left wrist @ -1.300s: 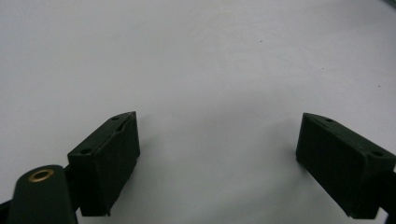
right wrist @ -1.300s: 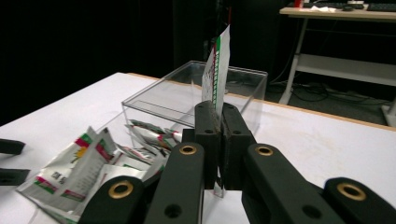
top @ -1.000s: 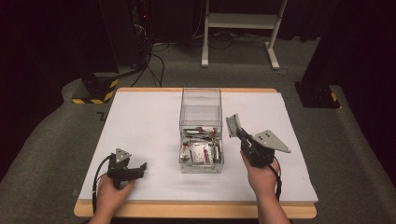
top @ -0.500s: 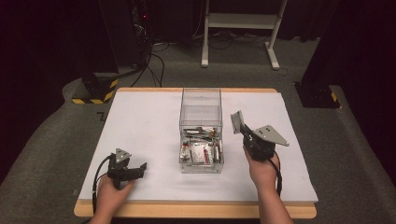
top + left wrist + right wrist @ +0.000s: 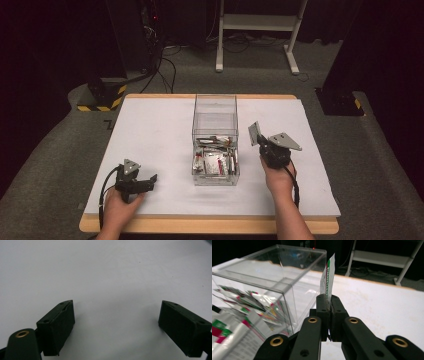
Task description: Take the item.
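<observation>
Right gripper (image 5: 327,315): jaws pinch a sachet (image 5: 327,277) upright beside the clear box (image 5: 215,137), which we judge keeps it clear of the wall. Left gripper (image 5: 142,181) rests on the worktop (image 5: 150,130), jaws apart, empty.

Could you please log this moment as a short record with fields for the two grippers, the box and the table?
left gripper: jaws wide apart, nothing between them, low over the white table near its front left
right gripper: jaws shut on a sachet, held upright just right of the box
sachet: white with a green and red edge
box: clear plastic, open top, mid-table
box contents: a pile of similar sachets in the near half
table: white surface, wooden edge
</observation>
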Demonstrator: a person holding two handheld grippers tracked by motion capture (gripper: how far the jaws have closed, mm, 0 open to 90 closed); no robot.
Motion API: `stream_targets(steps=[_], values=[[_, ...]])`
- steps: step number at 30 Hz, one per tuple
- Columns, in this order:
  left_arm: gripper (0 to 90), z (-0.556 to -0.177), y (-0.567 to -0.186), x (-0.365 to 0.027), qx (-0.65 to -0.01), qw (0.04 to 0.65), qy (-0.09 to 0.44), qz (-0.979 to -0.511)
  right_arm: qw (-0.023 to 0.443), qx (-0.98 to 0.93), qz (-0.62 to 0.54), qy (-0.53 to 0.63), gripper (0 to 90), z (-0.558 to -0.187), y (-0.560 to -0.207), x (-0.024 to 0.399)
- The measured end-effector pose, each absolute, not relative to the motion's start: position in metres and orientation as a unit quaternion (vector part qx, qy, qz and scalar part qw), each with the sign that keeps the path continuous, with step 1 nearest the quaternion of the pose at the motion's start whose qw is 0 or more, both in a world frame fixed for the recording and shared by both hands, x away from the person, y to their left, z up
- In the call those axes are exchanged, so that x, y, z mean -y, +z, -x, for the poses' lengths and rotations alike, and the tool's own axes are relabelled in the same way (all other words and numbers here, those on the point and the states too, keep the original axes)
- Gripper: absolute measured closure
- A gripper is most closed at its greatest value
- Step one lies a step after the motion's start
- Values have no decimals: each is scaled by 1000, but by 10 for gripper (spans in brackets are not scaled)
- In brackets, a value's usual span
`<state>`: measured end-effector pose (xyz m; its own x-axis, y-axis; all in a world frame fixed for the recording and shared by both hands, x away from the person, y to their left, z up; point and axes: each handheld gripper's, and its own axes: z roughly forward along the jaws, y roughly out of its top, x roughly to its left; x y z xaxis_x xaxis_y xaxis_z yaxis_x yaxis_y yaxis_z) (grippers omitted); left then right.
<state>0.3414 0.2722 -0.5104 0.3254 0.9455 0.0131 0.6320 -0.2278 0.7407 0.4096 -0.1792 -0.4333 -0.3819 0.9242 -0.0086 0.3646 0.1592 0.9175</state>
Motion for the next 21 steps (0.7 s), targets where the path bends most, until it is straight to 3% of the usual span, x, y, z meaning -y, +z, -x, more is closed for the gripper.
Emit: stream_targets(steps=[21], values=[[138, -341, -510, -272, -529, 326, 240, -746, 285, -708, -490, 420, 884, -427, -463, 184]])
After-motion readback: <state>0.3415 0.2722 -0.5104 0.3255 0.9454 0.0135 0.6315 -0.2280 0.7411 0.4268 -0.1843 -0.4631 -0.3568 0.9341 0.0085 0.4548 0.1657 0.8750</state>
